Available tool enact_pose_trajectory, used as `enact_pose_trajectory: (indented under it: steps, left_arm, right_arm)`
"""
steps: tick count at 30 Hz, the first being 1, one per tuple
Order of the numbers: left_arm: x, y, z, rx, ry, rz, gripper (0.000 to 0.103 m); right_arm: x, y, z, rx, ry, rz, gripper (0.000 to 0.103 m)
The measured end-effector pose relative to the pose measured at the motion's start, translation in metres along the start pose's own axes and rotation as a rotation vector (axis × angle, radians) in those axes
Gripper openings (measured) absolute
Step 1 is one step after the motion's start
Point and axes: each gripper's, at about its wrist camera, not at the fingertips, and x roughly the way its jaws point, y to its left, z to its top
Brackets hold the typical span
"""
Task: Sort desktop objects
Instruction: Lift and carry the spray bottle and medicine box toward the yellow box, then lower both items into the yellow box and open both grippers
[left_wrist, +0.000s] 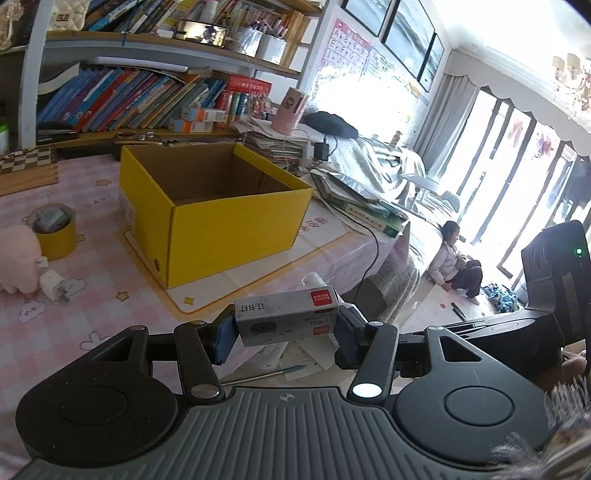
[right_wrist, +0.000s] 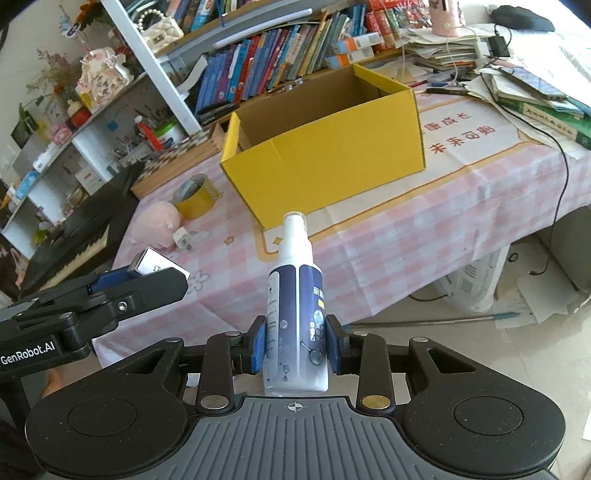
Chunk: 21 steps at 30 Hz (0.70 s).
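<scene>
Nearest, left gripper (left_wrist: 287, 325) clamped on a small grey staple box (left_wrist: 287, 317), right gripper (right_wrist: 295, 347) clamped on a white spray bottle (right_wrist: 297, 325), both short of the open yellow box (left_wrist: 221, 221). Inside visible box, nothing yet. Left of the box on pink checked tablecloth (left_wrist: 92, 314): charger plug (left_wrist: 55, 286), pink plush (left_wrist: 18, 264), tape roll (left_wrist: 53, 230). Behind the box, crowded bookshelves (left_wrist: 129, 99)

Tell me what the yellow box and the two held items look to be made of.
Yellow box: cardboard, matte yellow outside, raw brown inside, with folded seams.
Spray bottle in the right gripper: likely white plastic, glossy, with a printed blue label.
Small box in the left gripper: seemingly thin printed card, grey with red patches and creased edges.
</scene>
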Motion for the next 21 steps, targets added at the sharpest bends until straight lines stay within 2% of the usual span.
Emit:
enact_pose_trajectory:
  steps: [11,21]
  left_arm:
    - [0.015,-0.013,0.007,0.036,0.006,-0.075,0.052]
    - [0.02,-0.008,0.017,0.049,-0.001,-0.086,0.052]
  right_arm:
    - [-0.011,-0.008,0.001,0.019,-0.036,-0.051,0.033]
    - [-0.003,-0.01,0.01,0.031,-0.036,-0.052,0.033]
